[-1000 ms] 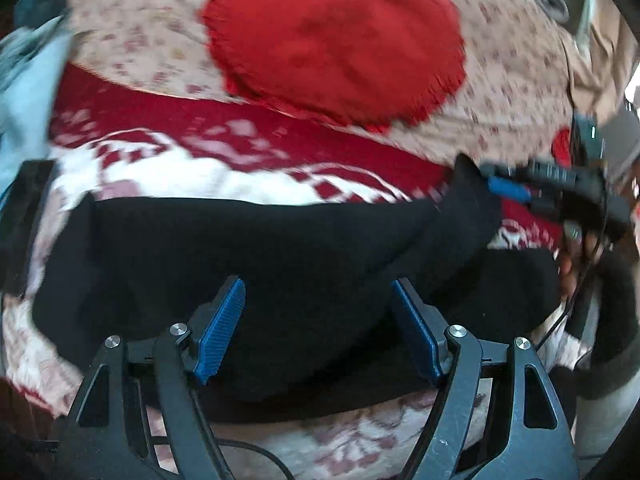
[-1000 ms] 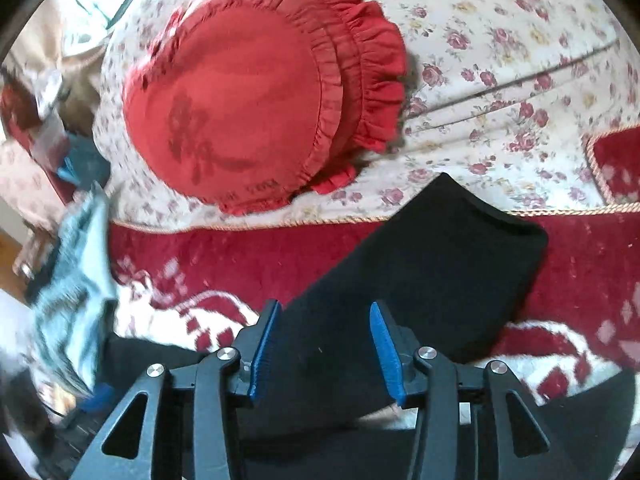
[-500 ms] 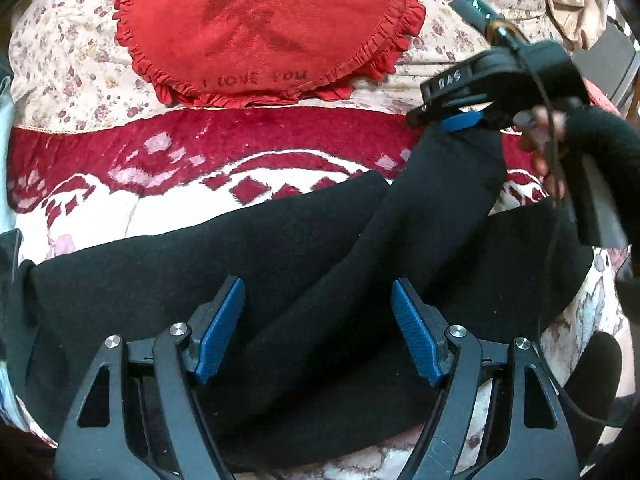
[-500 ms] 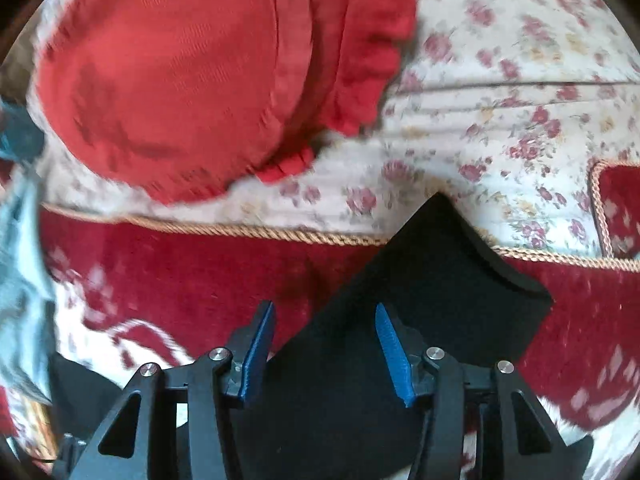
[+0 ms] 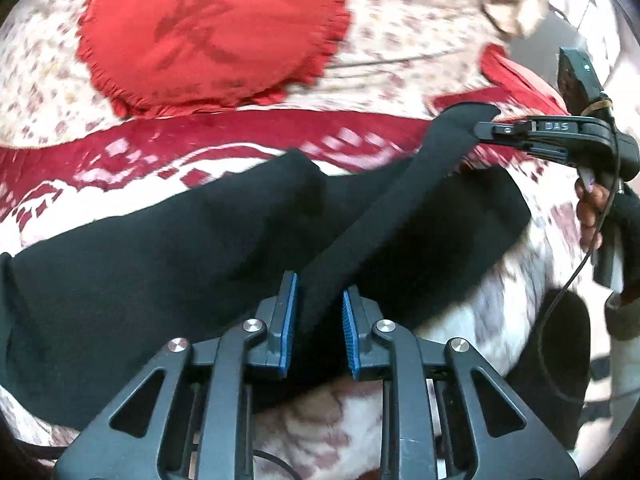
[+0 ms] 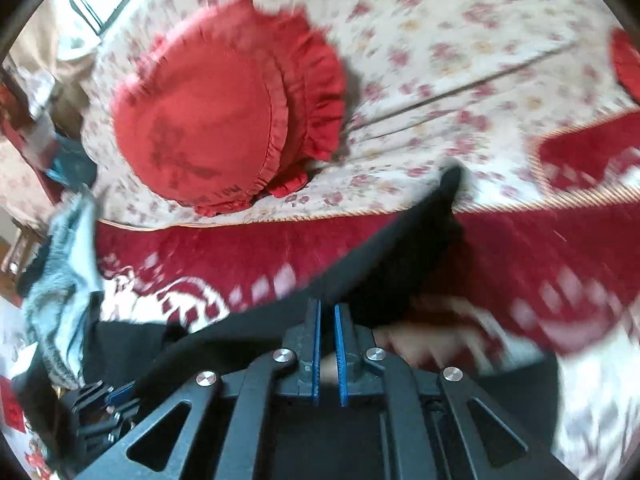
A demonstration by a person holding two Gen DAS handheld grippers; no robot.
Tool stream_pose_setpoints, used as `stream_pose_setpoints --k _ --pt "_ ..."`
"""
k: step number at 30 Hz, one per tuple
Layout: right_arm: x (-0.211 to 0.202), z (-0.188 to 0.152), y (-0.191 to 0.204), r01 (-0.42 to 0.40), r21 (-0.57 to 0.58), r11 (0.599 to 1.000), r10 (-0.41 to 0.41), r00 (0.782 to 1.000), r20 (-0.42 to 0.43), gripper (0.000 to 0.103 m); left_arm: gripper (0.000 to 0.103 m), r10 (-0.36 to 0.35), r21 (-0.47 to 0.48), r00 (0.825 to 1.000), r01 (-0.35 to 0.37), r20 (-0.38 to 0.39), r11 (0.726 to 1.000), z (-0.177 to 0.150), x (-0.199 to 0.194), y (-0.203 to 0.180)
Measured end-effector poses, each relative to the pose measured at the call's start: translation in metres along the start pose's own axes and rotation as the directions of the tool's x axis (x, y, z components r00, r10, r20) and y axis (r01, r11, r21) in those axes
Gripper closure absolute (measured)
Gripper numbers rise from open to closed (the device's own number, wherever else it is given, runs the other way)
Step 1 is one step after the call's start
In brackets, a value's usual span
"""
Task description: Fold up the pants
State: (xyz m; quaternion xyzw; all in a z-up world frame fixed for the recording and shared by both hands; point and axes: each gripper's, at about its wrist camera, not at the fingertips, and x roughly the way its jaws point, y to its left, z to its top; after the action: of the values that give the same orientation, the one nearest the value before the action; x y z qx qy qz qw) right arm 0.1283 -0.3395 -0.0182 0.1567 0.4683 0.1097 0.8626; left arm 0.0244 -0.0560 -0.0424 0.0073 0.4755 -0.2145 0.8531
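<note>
Only the left wrist view shows both: left hand-held gripper closing on the pants, right hand-held gripper clamped on their far edge.

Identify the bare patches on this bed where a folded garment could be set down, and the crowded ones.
Free: floral cover right of the red round pillow; red patterned blanket between its gold trim and the black pants. Crowded: the pants, and the grey-blue clothing at the left.
</note>
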Motion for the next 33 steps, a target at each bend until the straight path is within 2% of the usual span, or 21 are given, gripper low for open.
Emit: stream_pose_setpoints --k 3,5,8,9,12,13,15,17,18,19,20,22,24,26,29,30,32,33 --pt "-0.022 -0.033 -0.028 -0.04 0.084 0.996 0.039 0.999 0.014 0.097 0.083 -0.002 0.0 1.0 0.002 -0.031 1.0 -0.016 0.004 -0.006" --pt "-0.015 -0.051 -0.041 -0.048 0.117 0.992 0.05 0.999 -0.014 0.097 0.083 -0.012 -0.038 0.999 0.01 -0.039 0.999 -0.02 0.005 -0.004" --pt "-0.005 -0.07 -0.062 -0.097 0.213 0.972 0.098 0.995 0.004 0.097 0.083 -0.055 -0.099 0.998 0.051 -0.033 0.994 -0.02 -0.006 0.001" --pt "-0.005 -0.074 -0.066 -0.119 0.235 0.965 0.115 0.993 0.032 0.094 0.083 -0.054 -0.104 0.998 0.051 -0.03 0.993 -0.019 -0.009 0.002" --pt "-0.001 -0.08 -0.073 -0.187 0.285 0.94 0.169 0.982 0.089 0.059 0.083 -0.027 -0.103 0.999 0.025 -0.023 0.994 -0.022 -0.019 0.003" --pt "0.001 -0.082 -0.077 -0.217 0.32 0.923 0.192 0.976 0.107 0.058 0.083 -0.026 -0.112 0.999 0.024 -0.021 0.993 -0.022 -0.021 0.006" --pt "0.008 -0.081 -0.079 -0.238 0.352 0.905 0.205 0.97 0.129 0.058 0.083 -0.032 -0.151 0.999 0.029 -0.016 0.988 -0.024 -0.025 0.013" --pt "0.012 -0.078 -0.081 -0.24 0.373 0.896 0.197 0.969 0.151 0.068 0.083 -0.032 -0.188 0.999 0.029 -0.013 0.982 -0.025 -0.027 0.021" --pt "0.011 -0.077 -0.083 -0.232 0.375 0.897 0.185 0.97 0.157 0.088 0.083 -0.029 -0.205 1.0 0.026 -0.013 0.979 -0.025 -0.029 0.026" --pt "0.007 -0.077 -0.082 -0.236 0.371 0.898 0.181 0.968 0.177 0.099 0.083 -0.023 -0.214 1.0 0.021 -0.011 0.977 -0.026 -0.032 0.03" --pt "0.002 -0.075 -0.08 -0.247 0.362 0.899 0.187 0.963 0.193 0.099 0.083 -0.01 -0.224 1.0 0.009 -0.005 0.975 -0.026 -0.038 0.035" --pt "-0.024 -0.073 -0.066 -0.242 0.29 0.926 0.18 0.958 0.223 0.099 0.083 0.013 -0.234 1.0 -0.01 0.009 0.972 -0.027 -0.049 0.045" --pt "-0.048 -0.074 -0.055 -0.201 0.226 0.953 0.147 0.961 0.234 0.099 0.083 0.041 -0.253 0.999 -0.033 0.028 0.967 -0.03 -0.062 0.058" --pt "-0.058 -0.08 -0.053 -0.17 0.211 0.963 0.123 0.968 0.219 0.099 0.083 0.072 -0.282 0.996 -0.056 0.046 0.958 -0.034 -0.074 0.072" --pt "-0.044 -0.094 -0.062 -0.092 0.226 0.97 0.062 0.989 0.136 0.099 0.079 0.123 -0.35 0.99 -0.09 0.07 0.932 -0.043 -0.092 0.098" --pt "-0.032 -0.101 -0.07 -0.08 0.269 0.96 0.054 0.993 0.104 0.099 0.079 0.134 -0.371 0.988 -0.098 0.072 0.923 -0.046 -0.096 0.106" --pt "-0.017 -0.111 -0.083 -0.095 0.35 0.932 0.076 0.995 0.069 0.099 0.077 0.154 -0.416 0.985 -0.109 0.076 0.903 -0.051 -0.106 0.121" --pt "-0.019 -0.114 -0.087 -0.113 0.369 0.923 0.087 0.992 0.088 0.097 0.07 0.167 -0.437 0.983 -0.116 0.08 0.892 -0.055 -0.112 0.13"
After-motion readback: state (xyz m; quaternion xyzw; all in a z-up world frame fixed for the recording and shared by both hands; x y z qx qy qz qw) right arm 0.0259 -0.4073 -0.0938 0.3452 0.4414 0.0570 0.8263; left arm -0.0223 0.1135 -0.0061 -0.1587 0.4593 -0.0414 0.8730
